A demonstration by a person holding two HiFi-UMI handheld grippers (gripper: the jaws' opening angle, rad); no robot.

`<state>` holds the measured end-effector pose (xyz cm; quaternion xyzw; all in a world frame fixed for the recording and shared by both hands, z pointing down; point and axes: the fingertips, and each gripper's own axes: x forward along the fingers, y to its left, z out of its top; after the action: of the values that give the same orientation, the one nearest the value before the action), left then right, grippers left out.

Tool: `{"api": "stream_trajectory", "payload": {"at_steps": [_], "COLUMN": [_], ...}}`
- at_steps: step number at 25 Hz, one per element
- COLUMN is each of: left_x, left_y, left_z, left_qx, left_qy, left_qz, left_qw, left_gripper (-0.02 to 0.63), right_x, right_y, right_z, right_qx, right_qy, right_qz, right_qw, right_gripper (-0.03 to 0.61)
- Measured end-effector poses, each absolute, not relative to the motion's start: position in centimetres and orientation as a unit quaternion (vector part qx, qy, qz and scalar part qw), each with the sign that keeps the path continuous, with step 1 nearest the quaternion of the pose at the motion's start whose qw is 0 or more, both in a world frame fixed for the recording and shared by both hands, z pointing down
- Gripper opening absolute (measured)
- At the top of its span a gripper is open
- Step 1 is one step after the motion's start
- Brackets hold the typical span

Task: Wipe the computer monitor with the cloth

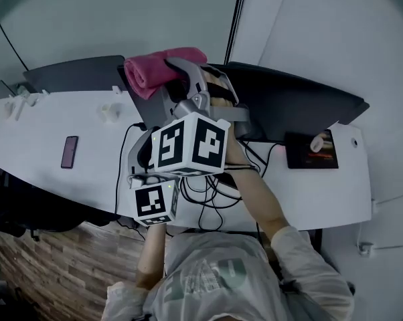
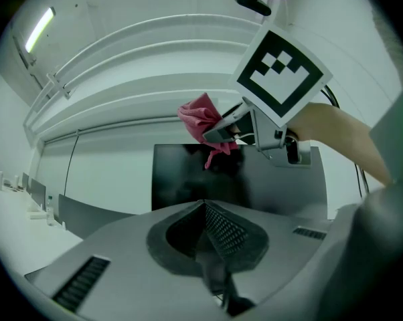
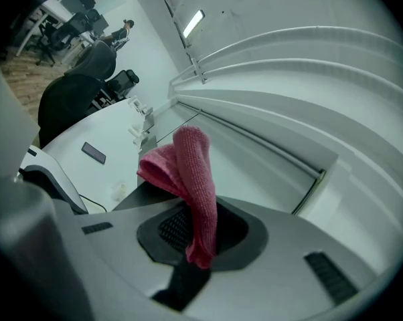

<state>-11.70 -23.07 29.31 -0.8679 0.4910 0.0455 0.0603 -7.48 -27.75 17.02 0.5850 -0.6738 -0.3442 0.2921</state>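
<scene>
My right gripper is shut on a pink cloth and holds it against the top edge of the dark monitor, near its left end. In the right gripper view the cloth hangs folded out of the shut jaws. My left gripper is shut with nothing in it. It sits lower and nearer to me, aimed at the black screen. In the left gripper view the right gripper and the cloth show at the screen's top edge.
A second monitor stands to the left. On the white desk lie a dark phone, small white items, a tangle of cables and a dark tablet at the right. Office chairs stand behind.
</scene>
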Motion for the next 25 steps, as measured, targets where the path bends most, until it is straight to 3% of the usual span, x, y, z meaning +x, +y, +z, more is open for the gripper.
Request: {"api": "stream_trajectory", "payload": {"at_steps": [25], "left_x": [15.7], "left_y": [-13.8], "left_z": [27.9], "left_qx": [-0.948], "left_qy": [0.302], "left_qz": [0.094], "left_qw": [0.044], "left_gripper": [0.014], "right_x": [24.2], "right_y": [-16.3], "right_z": [16.7], "right_qx": [0.719], "right_qy": [-0.525], "right_qz": [-0.29], "right_qw": [0.351], "right_gripper": [0.044]}}
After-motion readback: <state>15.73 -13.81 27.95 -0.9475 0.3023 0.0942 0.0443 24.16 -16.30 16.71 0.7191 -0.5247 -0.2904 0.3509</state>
